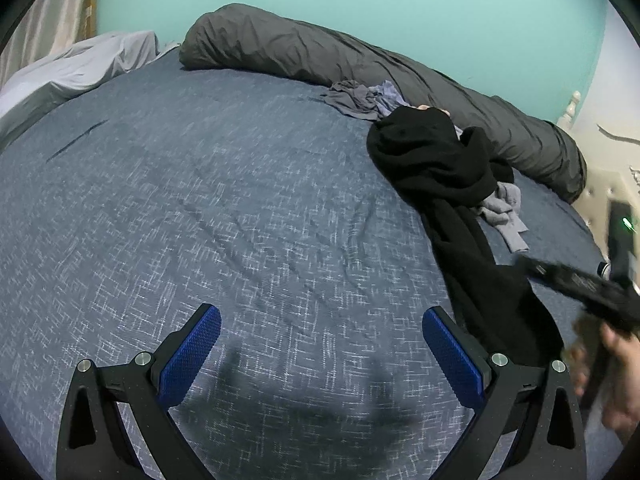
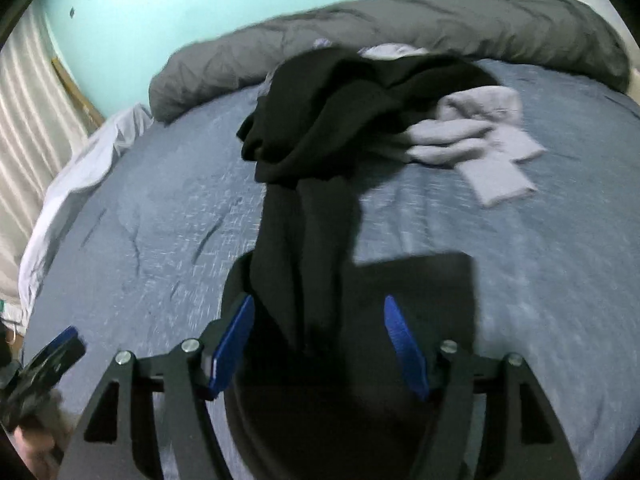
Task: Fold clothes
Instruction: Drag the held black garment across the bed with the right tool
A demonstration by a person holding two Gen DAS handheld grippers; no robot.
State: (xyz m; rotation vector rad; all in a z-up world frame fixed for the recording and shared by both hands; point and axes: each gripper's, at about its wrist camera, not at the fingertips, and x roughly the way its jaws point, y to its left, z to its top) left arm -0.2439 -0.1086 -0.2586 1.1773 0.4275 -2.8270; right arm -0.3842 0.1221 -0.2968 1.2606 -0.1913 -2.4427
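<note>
**On the bed, both claws stand apart**

On the blue bed (image 1: 200,200) we see a black garment (image 2: 304,208) stretched from a heap near the grey duvet (image 1: 304,52) down toward us. Our right gripper (image 2: 320,344) has its jaws apart; the black cloth runs between them, close to the left pad, but they do not press it. Our left gripper (image 1: 322,354) is also wide apart, with only bedcover under it. Grey clothes (image 2: 476,128) lie beside the black heap.
</note>
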